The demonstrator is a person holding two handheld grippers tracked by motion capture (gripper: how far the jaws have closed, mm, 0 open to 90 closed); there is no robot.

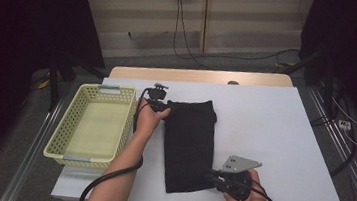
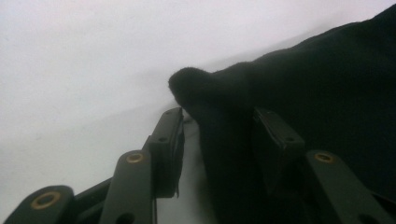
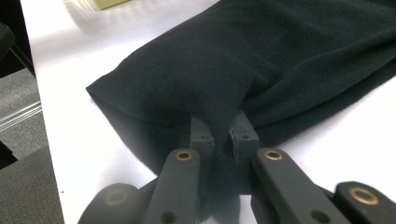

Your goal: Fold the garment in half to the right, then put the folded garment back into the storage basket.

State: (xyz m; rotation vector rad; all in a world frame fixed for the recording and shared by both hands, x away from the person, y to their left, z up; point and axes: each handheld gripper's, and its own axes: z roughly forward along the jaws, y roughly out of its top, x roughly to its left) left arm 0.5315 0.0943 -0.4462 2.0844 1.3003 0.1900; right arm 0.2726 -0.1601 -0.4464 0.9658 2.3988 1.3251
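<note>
A black cloth (image 1: 189, 142) lies folded in a long strip on the white table (image 1: 273, 135). My left gripper (image 1: 164, 108) is at the cloth's far left corner. In the left gripper view that corner of the cloth (image 2: 327, 84) rises between the jaws of the left gripper (image 2: 219, 121), which stand open, with a thin gap beside the left pad. My right gripper (image 1: 210, 175) is at the near right corner. In the right gripper view it (image 3: 224, 130) is shut on a pinched fold of the cloth (image 3: 243, 56).
A pale yellow perforated basket (image 1: 62, 133) stands empty at the table's left side, close to my left hand. Bare white table stretches to the right of the cloth. Cables and dark stands lie on the floor beyond the table.
</note>
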